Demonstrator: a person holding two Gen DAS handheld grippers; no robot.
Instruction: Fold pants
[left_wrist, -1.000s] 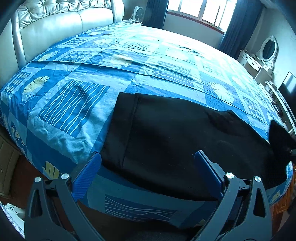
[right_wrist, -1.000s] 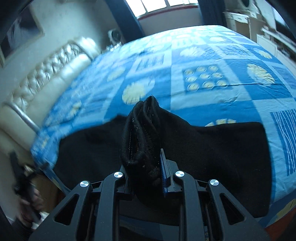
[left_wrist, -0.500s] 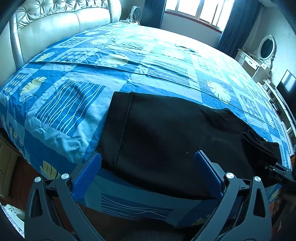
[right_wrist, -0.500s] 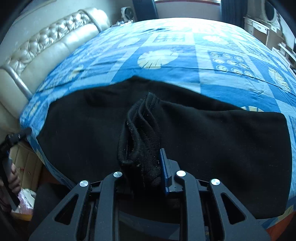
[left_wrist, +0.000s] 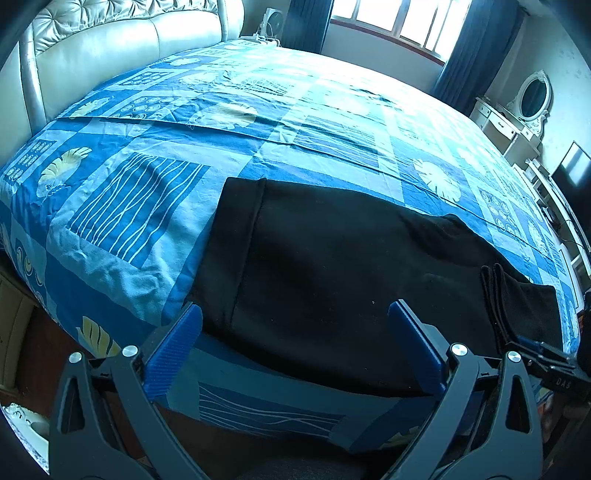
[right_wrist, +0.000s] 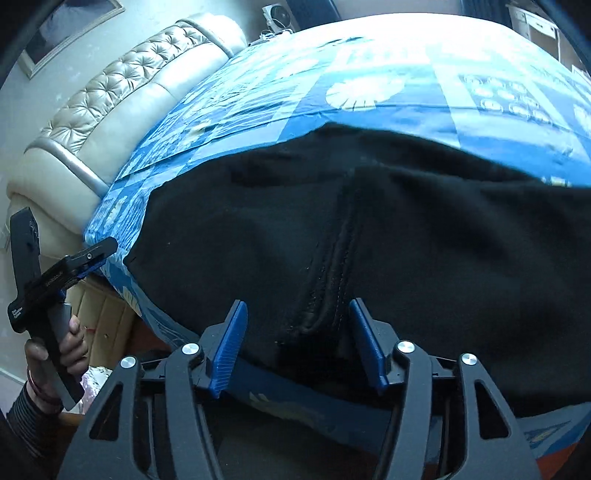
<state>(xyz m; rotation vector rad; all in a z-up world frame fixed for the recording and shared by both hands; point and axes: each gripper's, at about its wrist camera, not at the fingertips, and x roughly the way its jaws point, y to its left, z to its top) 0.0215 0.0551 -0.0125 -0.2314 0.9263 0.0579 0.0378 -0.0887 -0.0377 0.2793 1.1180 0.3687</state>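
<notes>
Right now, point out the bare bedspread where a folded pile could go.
Free: the bedspread between the black pants and the window, and the striped patch between the pants and the headboard. Crowded: the near edge, where the pants lie under the left gripper and the opening right gripper.

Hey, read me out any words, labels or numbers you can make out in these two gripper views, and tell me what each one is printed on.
"DAS": white letters on the black body of the right gripper, at the left wrist view's right edge.
White label print on the left gripper, in the right wrist view: too small and blurred to read.
The black pants and the blue bedspread show no text.
</notes>
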